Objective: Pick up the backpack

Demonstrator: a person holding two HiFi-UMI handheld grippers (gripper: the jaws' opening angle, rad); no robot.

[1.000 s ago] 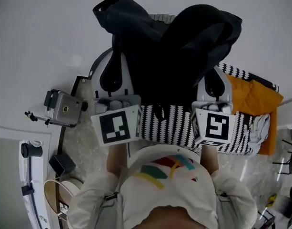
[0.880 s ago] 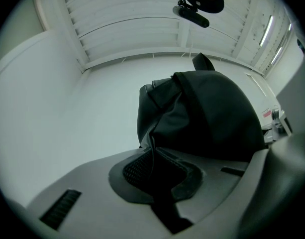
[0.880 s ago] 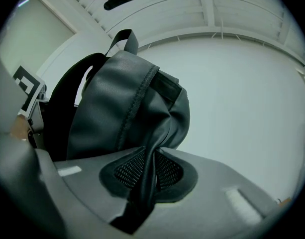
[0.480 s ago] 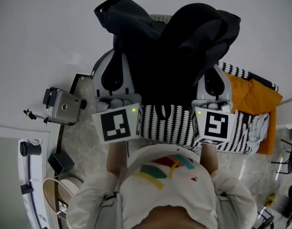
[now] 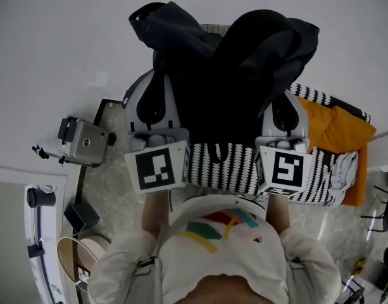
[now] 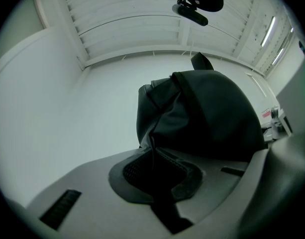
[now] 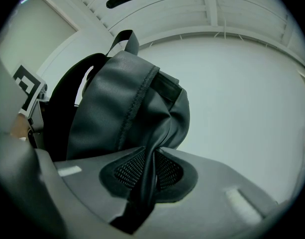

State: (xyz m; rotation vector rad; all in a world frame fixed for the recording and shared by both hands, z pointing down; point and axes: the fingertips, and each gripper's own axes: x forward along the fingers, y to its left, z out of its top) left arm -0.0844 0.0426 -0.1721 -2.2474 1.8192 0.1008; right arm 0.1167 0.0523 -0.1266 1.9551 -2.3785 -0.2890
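Observation:
The black backpack (image 5: 235,68) hangs bunched between my two grippers, held up in front of a pale wall. Its left side is pinched in my left gripper (image 5: 156,87), whose jaws are shut on a fold of the fabric. My right gripper (image 5: 284,106) is shut on the backpack's right side. In the left gripper view the backpack (image 6: 207,118) bulges just past the left gripper (image 6: 153,159), which clamps a dark seam. Seen from the right gripper view, the backpack (image 7: 125,103) shows a strap loop on top, and a thick fold runs through the right gripper (image 7: 147,169).
Below the grippers lies a black-and-white striped cloth (image 5: 228,168) with an orange cloth (image 5: 338,132) at its right. A silver boxy device (image 5: 85,143) sits at the left on the speckled floor, and a round tan object (image 5: 72,258) lies at the lower left.
The left gripper and the backpack's left corner have drifted slightly to the right. Both grips look the same.

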